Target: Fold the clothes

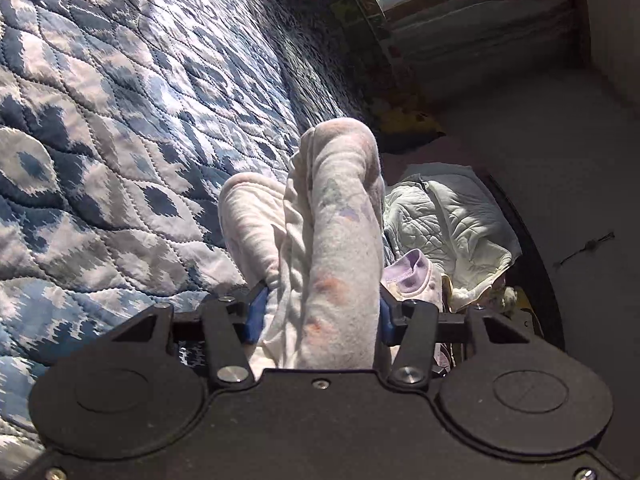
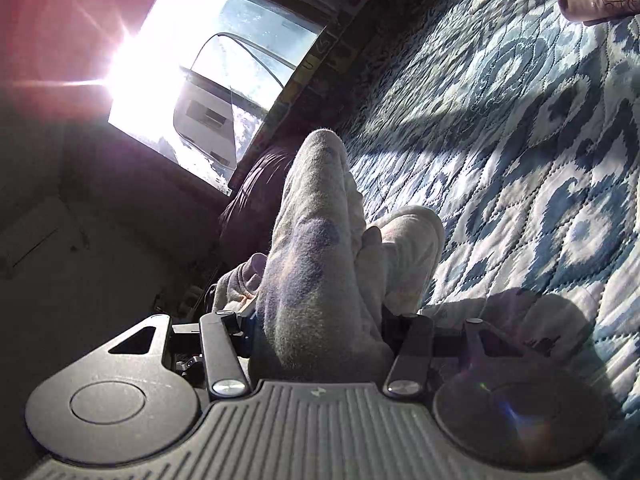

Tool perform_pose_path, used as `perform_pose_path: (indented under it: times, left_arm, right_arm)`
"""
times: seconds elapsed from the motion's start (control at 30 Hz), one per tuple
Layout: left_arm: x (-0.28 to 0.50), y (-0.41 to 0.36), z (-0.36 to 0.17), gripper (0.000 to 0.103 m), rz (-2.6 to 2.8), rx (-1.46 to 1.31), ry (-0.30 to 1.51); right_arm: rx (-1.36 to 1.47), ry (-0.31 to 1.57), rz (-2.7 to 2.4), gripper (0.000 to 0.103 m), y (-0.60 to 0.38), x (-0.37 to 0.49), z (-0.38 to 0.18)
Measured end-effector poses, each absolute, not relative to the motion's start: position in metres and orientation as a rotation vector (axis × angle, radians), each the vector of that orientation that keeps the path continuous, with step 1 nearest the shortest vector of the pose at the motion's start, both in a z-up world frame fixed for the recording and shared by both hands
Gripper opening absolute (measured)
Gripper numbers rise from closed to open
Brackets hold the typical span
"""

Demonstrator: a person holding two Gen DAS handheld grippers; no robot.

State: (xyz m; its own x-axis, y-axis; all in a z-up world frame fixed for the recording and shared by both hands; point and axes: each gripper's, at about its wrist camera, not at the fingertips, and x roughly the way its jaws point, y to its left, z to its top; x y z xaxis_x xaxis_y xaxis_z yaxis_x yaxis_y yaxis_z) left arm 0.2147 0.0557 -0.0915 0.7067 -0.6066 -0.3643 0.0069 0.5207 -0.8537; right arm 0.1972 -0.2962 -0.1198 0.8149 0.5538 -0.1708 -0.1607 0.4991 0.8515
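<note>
Pale fleece garment (image 1: 336, 216), bunched, clenched in left gripper (image 1: 320, 316) and right gripper (image 2: 320, 328) above quilt (image 1: 120, 120): we keep both grips level, spreading it taut.

The right gripper (image 2: 320, 332) clamped a bunched pale fleece garment (image 2: 316, 248) above a blue patterned quilt (image 2: 520, 160); a sunlit window (image 2: 208, 80) glared, apparently washing out detail.

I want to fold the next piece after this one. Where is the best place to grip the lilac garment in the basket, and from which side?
Probably its ribbed neckline: it lies topmost on the lilac garment, facing up beside the quilted white jacket. Come from above, since the basket wall blocks the sides. Both grippers are now full.
</note>
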Motion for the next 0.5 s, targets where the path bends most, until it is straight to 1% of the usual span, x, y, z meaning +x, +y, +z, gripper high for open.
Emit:
perform_pose_path:
  times: [0.13, 0.27, 0.5]
  left_arm:
    - [0.265, 0.01, -0.074, 0.05, -0.522, -0.927, 0.716]
    - [0.33, -0.043, -0.062, 0.05, -0.637, -0.9, 0.71]
    - [0.444, -0.133, -0.055, 0.05, -0.801, -0.879, 0.692]
  right_arm:
    - [0.951, 0.355, 0.401, 0.053, -0.34, 0.216, -0.102]
    - [0.941, 0.259, 0.333, 0.053, -0.387, 0.255, -0.087]
    - [0.895, 0.121, 0.235, 0.053, -0.465, 0.333, -0.081]
